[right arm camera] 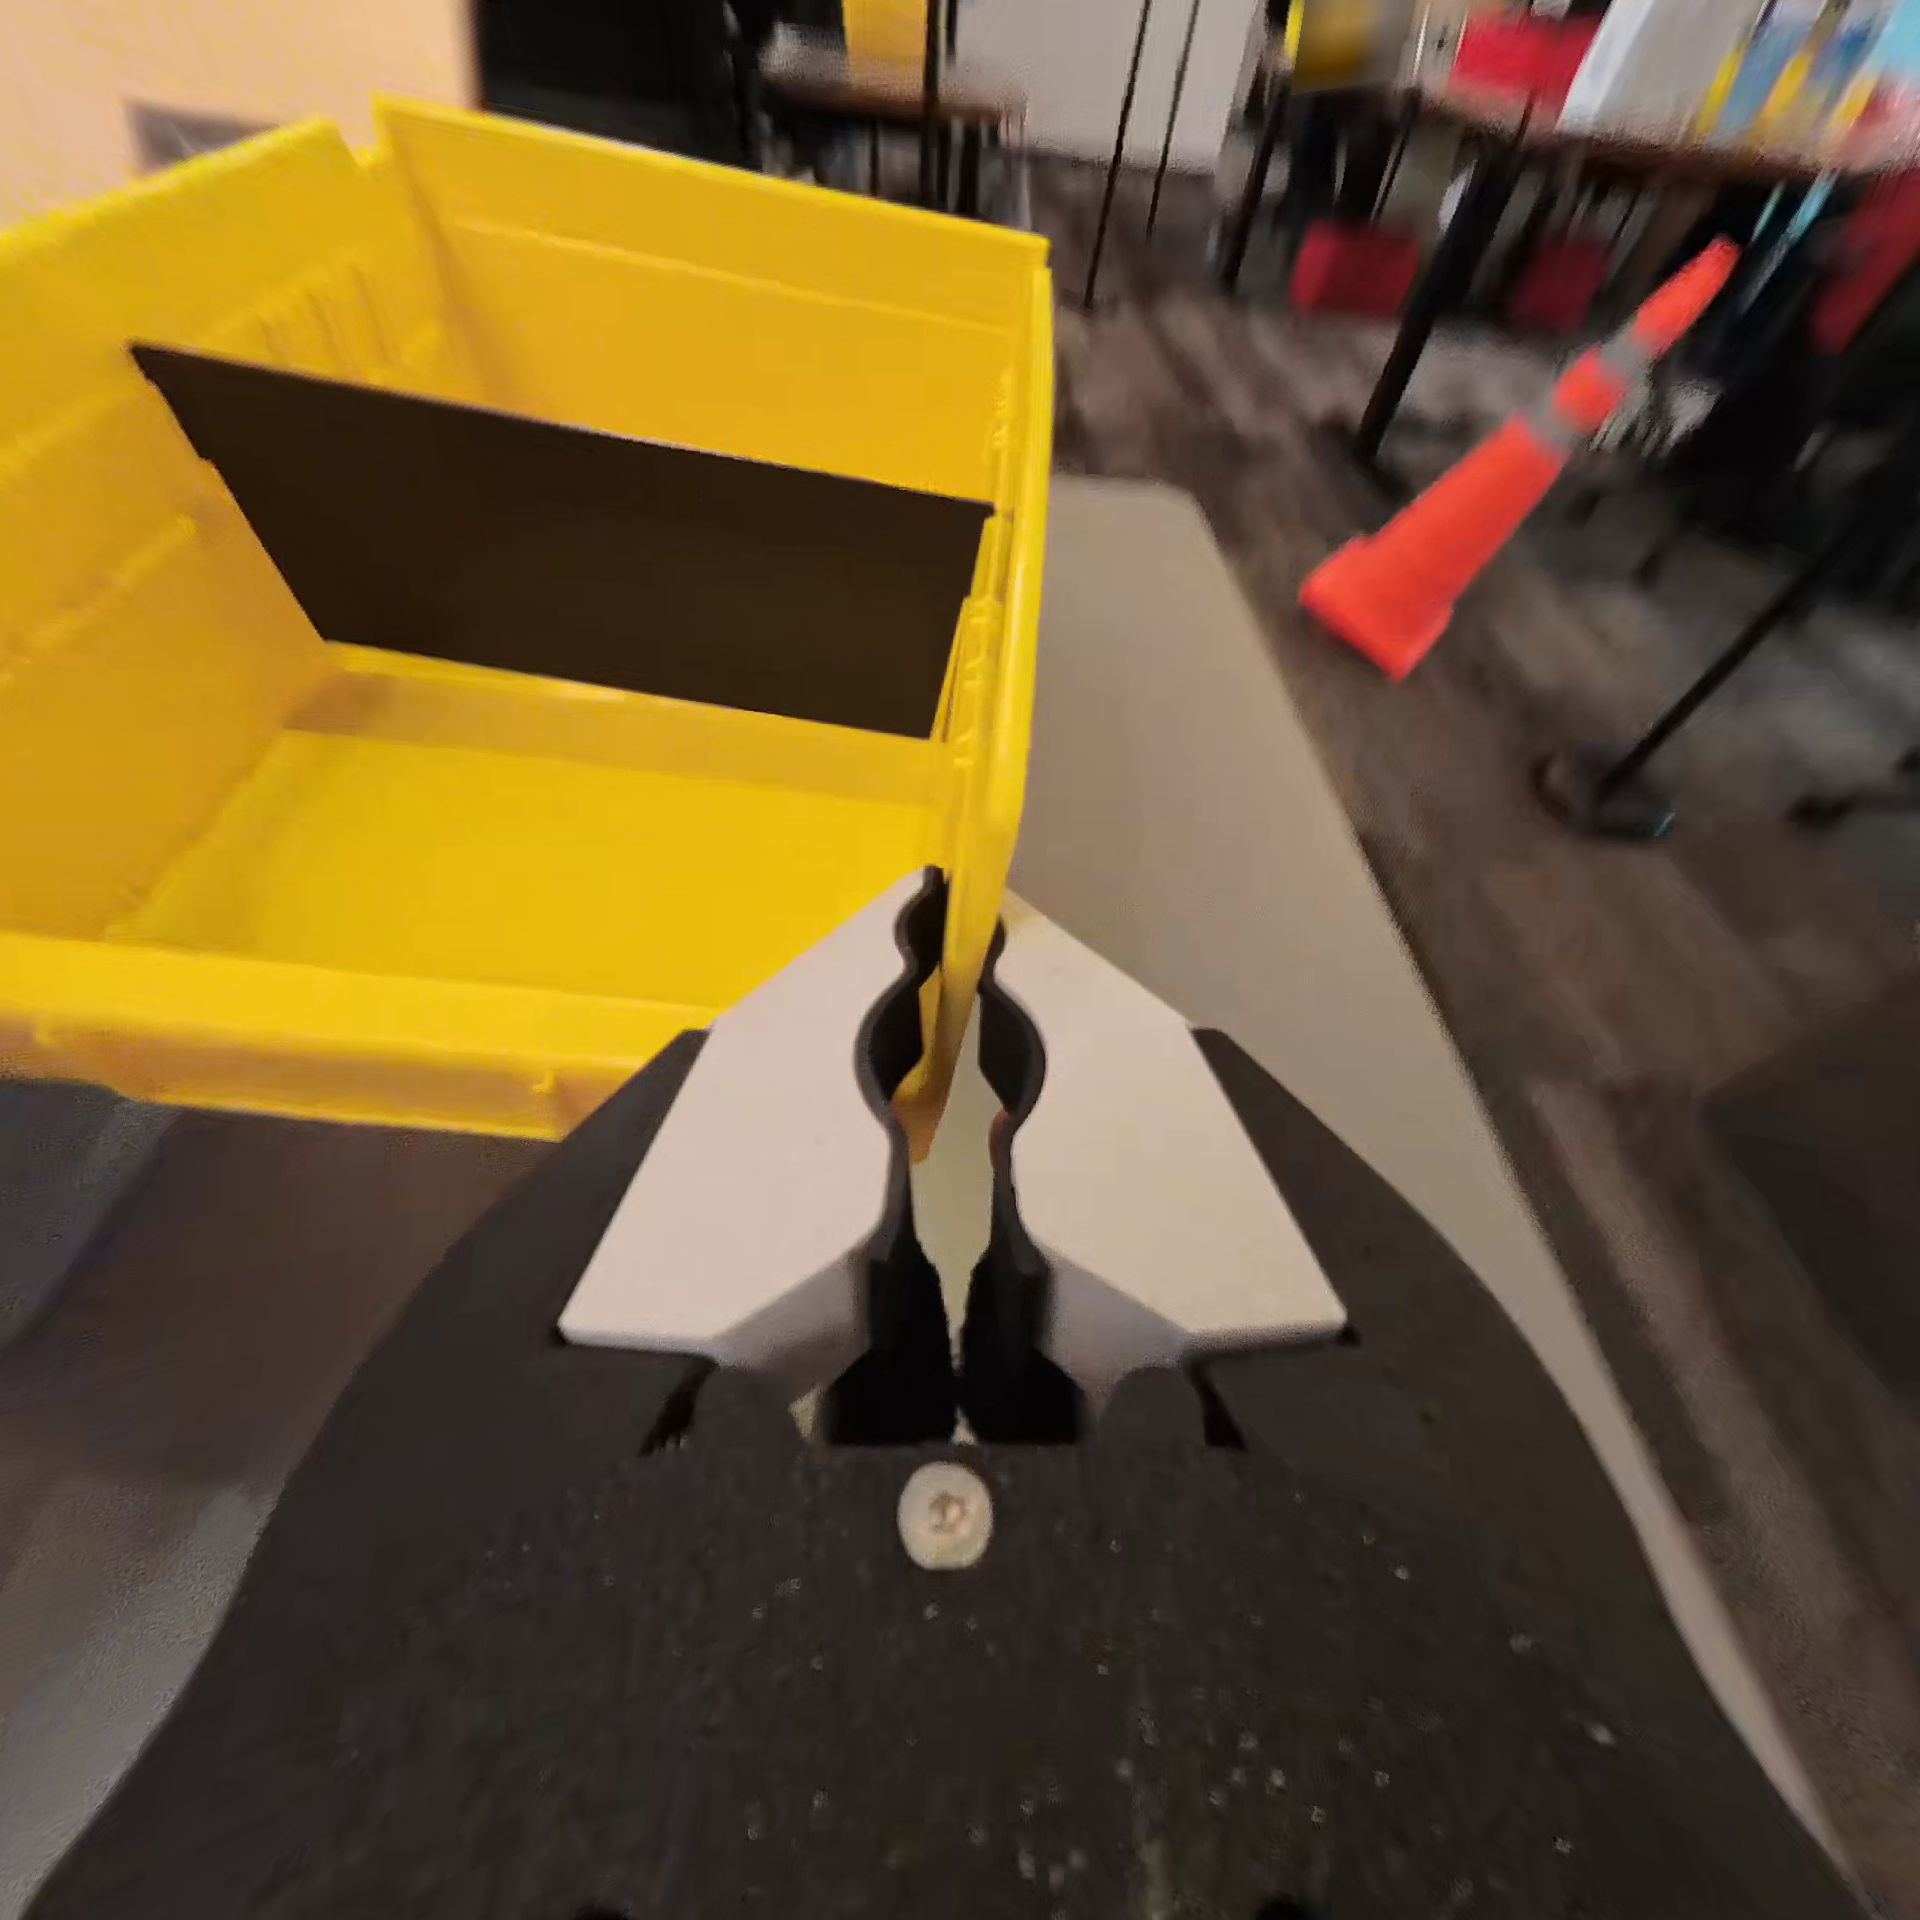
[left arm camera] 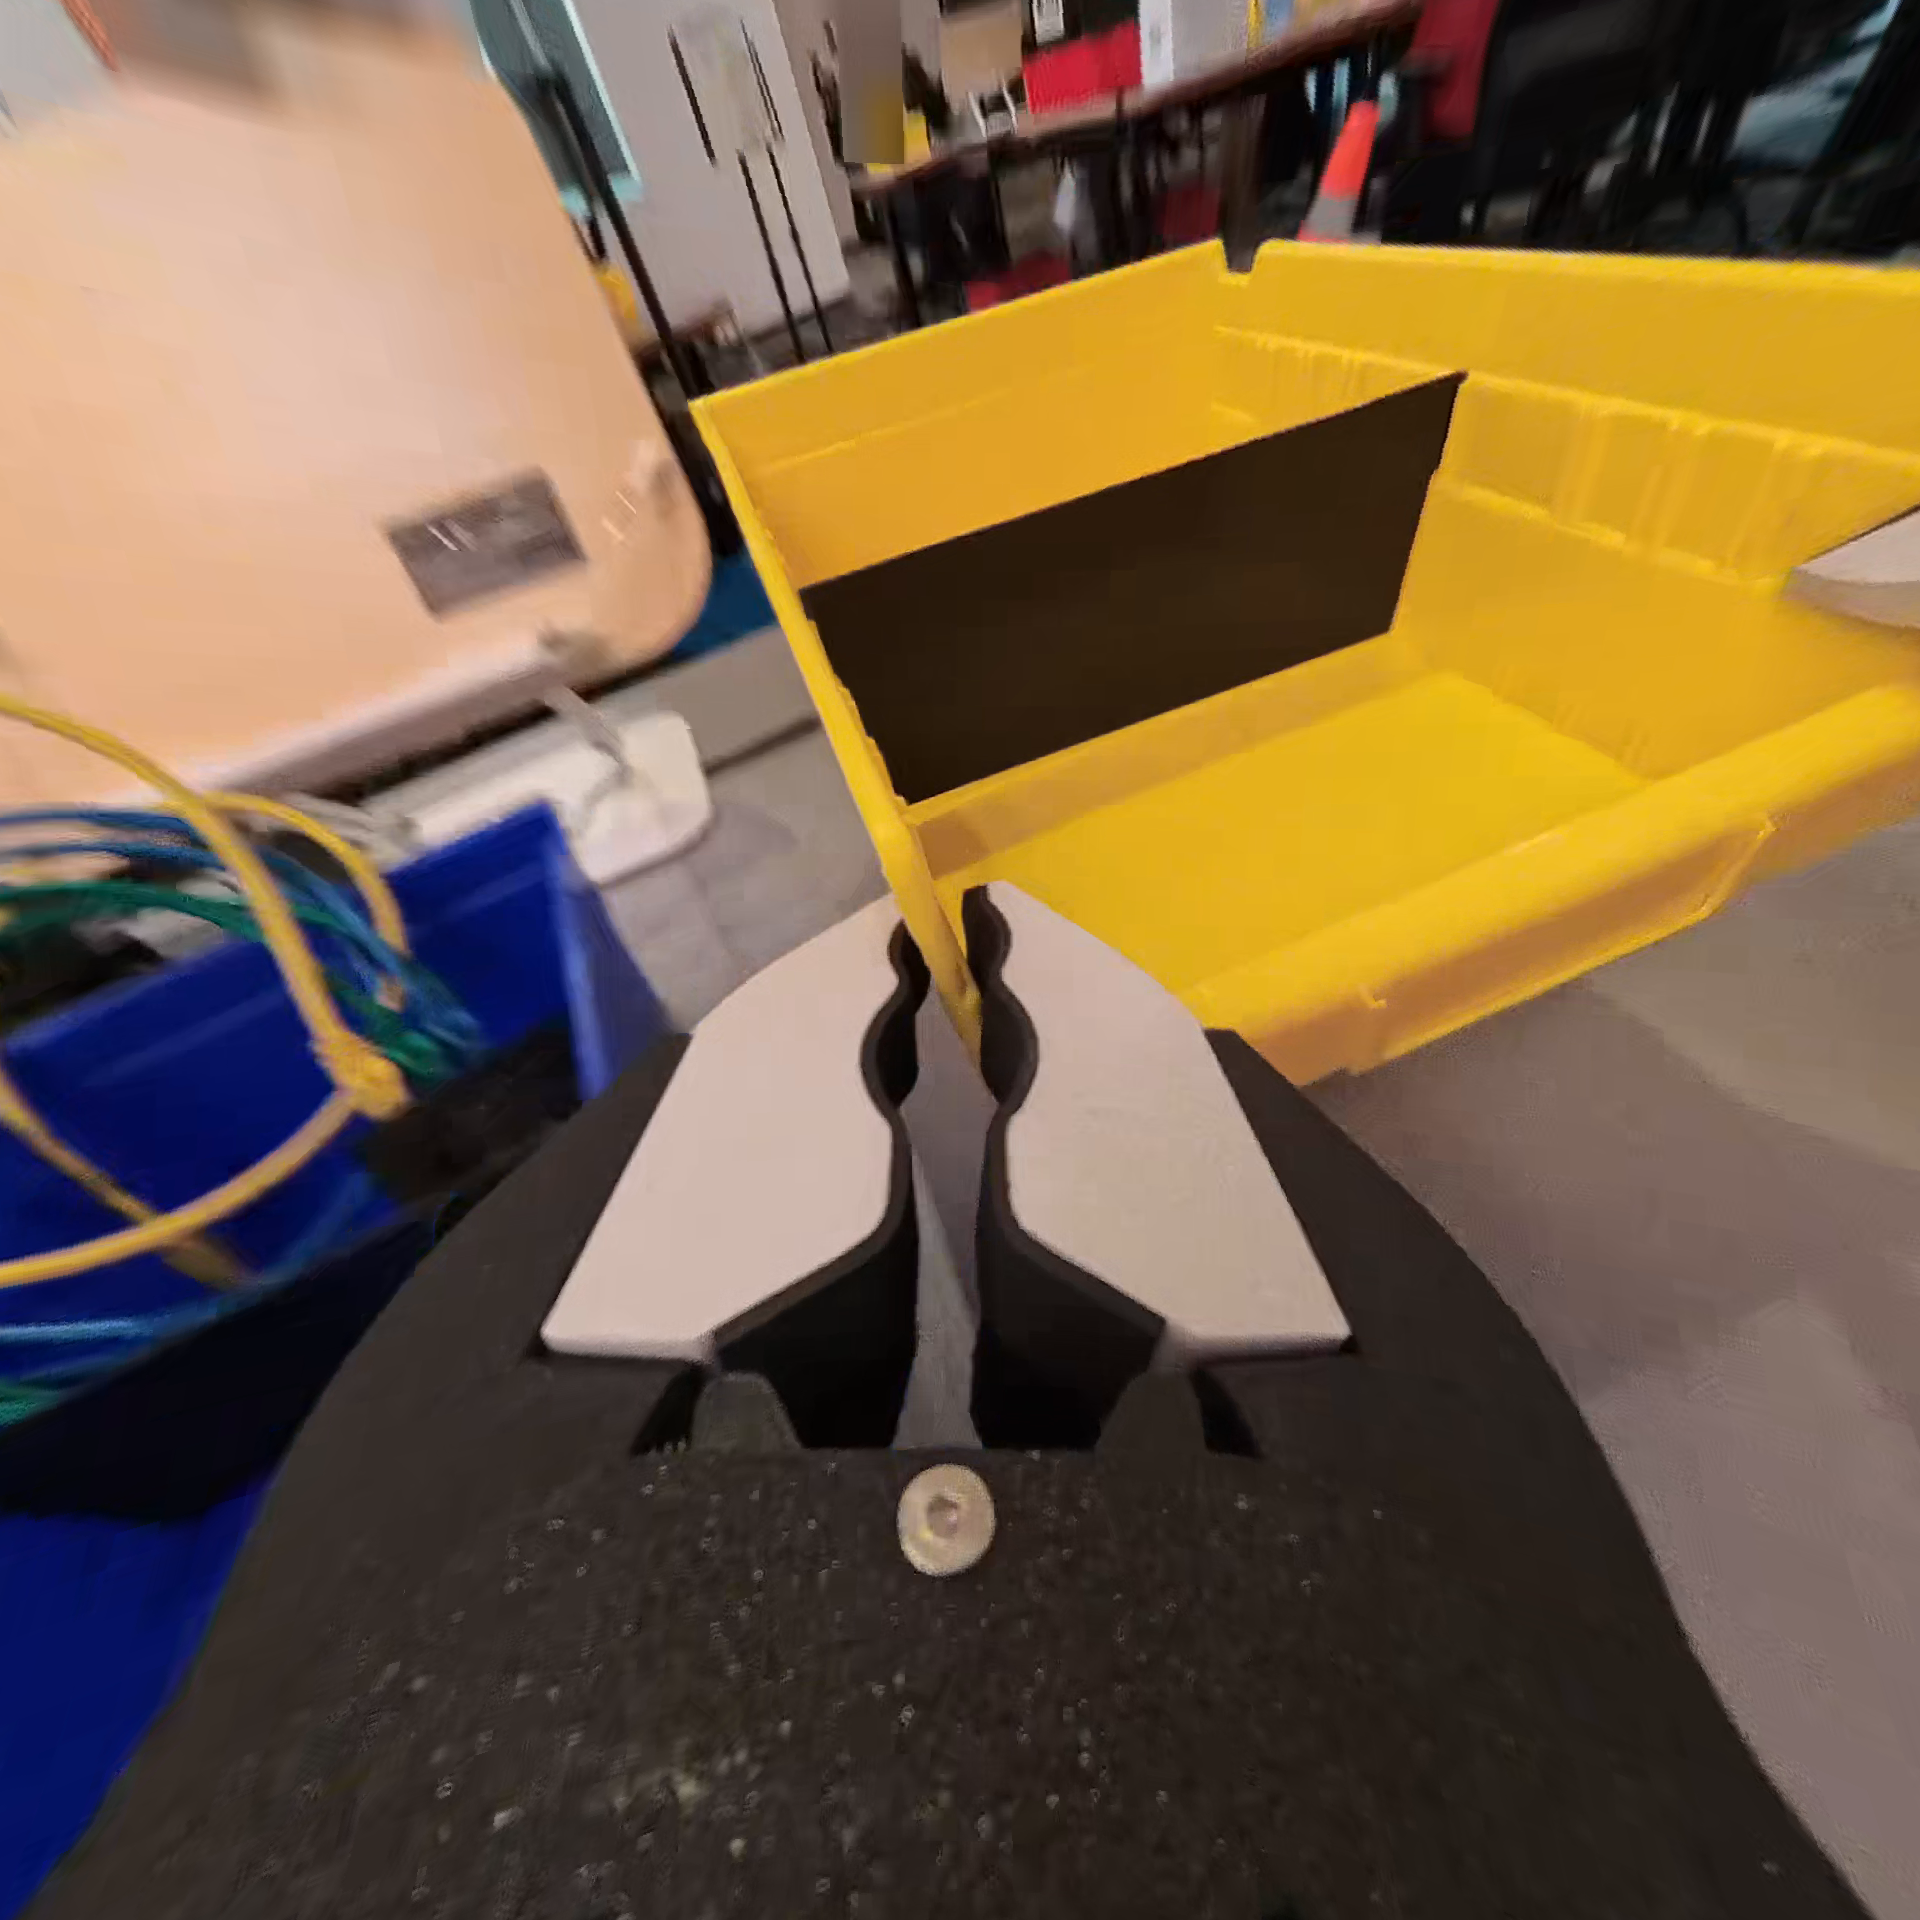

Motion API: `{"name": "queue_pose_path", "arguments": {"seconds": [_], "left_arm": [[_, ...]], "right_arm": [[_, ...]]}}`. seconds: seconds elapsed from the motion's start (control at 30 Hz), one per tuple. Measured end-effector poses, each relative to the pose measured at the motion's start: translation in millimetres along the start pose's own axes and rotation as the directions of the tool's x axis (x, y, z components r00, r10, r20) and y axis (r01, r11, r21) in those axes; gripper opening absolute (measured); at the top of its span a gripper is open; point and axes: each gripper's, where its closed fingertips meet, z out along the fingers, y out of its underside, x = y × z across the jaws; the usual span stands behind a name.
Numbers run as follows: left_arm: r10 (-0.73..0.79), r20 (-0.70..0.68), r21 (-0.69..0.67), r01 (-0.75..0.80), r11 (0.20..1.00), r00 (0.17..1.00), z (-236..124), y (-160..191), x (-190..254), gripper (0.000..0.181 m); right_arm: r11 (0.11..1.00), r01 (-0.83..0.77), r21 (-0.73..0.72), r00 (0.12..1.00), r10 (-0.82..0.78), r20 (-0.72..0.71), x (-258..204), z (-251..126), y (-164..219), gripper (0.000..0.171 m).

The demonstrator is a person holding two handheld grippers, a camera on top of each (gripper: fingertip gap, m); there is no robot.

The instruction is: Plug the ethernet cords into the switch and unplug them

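Spanning both views, the yellow bin (left arm camera: 1351,852) with a black divider (left arm camera: 1122,613) sits tilted above the grey bench (left arm camera: 1621,1299). The left claw (left arm camera: 948,977) pinches its left wall, the right claw (right arm camera: 961,977) its right wall. Ethernet cords (left arm camera: 260,935) fill a blue bin (left arm camera: 499,935) left. The switch isn't identifiable.

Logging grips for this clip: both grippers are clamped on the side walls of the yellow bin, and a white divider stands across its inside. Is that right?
Not quite. The divider across the inside of the yellow bin is black, not white; the right wrist view shows it plainly. The rest holds: the left gripper and the right gripper are each clamped on a side wall of the bin.
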Motion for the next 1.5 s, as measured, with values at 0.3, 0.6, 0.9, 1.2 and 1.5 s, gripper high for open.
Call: {"name": "queue_pose_path", "arguments": {"seconds": [0.3,0.6,0.9,1.2,1.5], "left_arm": [[-0.035,-0.016,-0.096,0.034,0.995,0.999,44.7,56.9,52.8,0.007],[0.065,-0.292,-0.176,-0.120,0.977,0.954,-9.3,61.5,70.3,0.018],[-0.076,0.113,-0.010,0.077,0.997,0.991,-144.5,69.2,-155.6,0.022],[-0.271,0.164,-0.182,0.299,0.937,0.949,-133.7,175.8,-210.5,0.042],[-0.363,0.116,-0.224,0.380,0.897,0.925,-108.6,185.5,-214.4,0.010]], "right_arm": [[0.981,-0.156,-0.117,0.988,0.157,-0.001,38.0,40.6,76.7,0.002],[0.978,-0.171,-0.120,0.985,0.172,0.001,49.2,46.1,76.5,0.002],[0.983,-0.107,0.151,0.993,0.113,-0.030,41.7,-2.4,-13.0,0.034],[0.986,0.078,0.147,0.828,-0.146,0.542,-284.3,-35.1,-0.9,0.045],[0.999,0.006,-0.037,0.972,0.003,0.235,-294.0,4.4,49.9,0.005]]}}
